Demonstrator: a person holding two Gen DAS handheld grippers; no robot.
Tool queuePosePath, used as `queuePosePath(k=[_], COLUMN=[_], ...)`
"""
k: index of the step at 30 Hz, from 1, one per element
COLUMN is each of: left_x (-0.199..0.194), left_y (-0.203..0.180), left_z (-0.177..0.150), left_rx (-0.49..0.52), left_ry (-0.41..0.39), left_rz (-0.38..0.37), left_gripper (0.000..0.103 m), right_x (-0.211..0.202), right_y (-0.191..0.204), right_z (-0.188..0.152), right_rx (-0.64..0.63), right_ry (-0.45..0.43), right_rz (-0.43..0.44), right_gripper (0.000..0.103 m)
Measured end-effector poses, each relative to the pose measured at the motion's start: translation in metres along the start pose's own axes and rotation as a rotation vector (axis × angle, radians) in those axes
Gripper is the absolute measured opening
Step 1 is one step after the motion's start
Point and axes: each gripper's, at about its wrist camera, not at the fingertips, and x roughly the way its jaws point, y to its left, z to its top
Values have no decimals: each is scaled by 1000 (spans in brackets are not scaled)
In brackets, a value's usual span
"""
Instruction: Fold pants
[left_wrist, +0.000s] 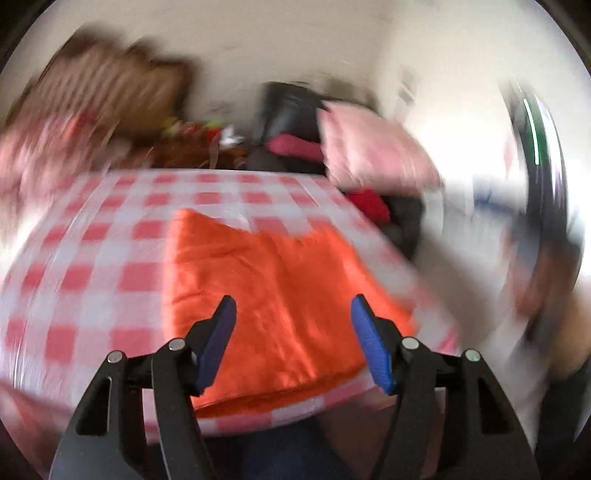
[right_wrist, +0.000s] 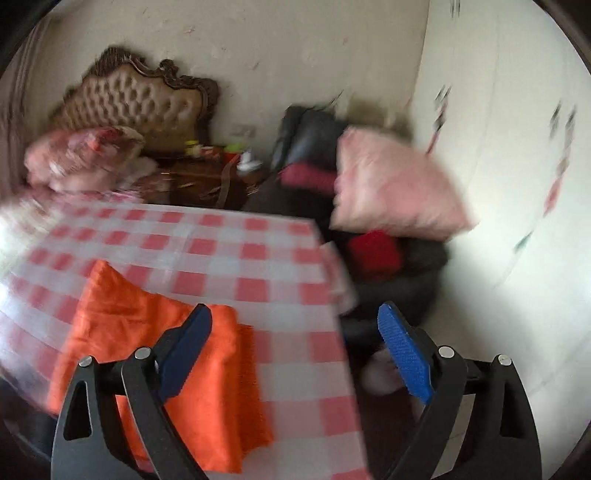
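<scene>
The left gripper (left_wrist: 293, 306) has its two blue-padded fingers spread well apart, with nothing between them and nothing touching the pads. It hangs above the near edge of the table, looking down at a slant. Through the gap shows the orange pants (left_wrist: 280, 295), folded into a thick flat stack with layered edges along the near side. The pants lie on the red-and-white checked tablecloth (left_wrist: 92, 258), close to the table's near edge.

The right gripper (right_wrist: 293, 321) is spread wider still, its fingers empty and clear of the cloth. Its left finger stands in front of the pants (right_wrist: 122, 321) in the picture, while its right finger hangs out past the table's right edge, over the floor. From this side the pants sit toward the near left part of the tablecloth (right_wrist: 229, 258), one folded layer sticking out slightly to the right of the rest.

Beyond the table, a pink pillow (right_wrist: 391, 188) rests on a heap of dark and red things by the white wall. Farther back to the left stands a tufted headboard (right_wrist: 136, 99) with a carved dark frame. Both views are blurred.
</scene>
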Motion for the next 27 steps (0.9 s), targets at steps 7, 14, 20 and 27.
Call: queuePosePath(k=[7,14,20,27], left_x=[-161,-203,-187,-193], left_y=[-36,-82,-82,-86], left_z=[91,101,97,98], left_rx=[3,156,128,146], left_ry=[-35,12,58,20], left_rz=[-157,-186,-186,-190], left_gripper=[70,72,72,72], right_x=[15,19,23,25], right_y=[13,12,17,14], right_z=[-75,-88,-84,-87], right_rx=[181,218,194,207], right_ry=[155,204,204,217], right_rz=[75,68,83,81], right_gripper=[87,87,87,87])
